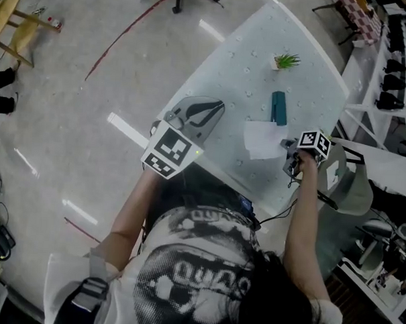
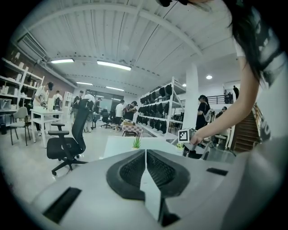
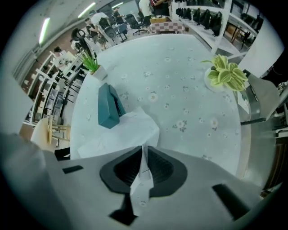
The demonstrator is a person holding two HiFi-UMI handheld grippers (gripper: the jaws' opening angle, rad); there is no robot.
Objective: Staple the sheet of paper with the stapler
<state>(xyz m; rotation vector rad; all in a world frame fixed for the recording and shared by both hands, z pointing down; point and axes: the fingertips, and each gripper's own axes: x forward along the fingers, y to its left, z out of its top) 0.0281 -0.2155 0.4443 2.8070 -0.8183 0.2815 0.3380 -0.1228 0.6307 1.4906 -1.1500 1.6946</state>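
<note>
Sheet of paper (image 3: 121,132) is pinched by right gripper (image 3: 144,155); stapler (image 3: 108,108) should be pressed squarely by closed, empty left gripper (image 2: 146,157).

Left claw (image 2: 145,152) closed, level; right claw (image 3: 144,149) points down, seemingly pinching paper (image 3: 118,132).

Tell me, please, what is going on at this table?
A person works with a claw in each hand. The right claw points down at the table and is shut on an edge of the sheet of paper, which lies crumpled by the teal stapler. The left claw is shut and empty, held at the table's edge. Neither claw is on the stapler.
</note>
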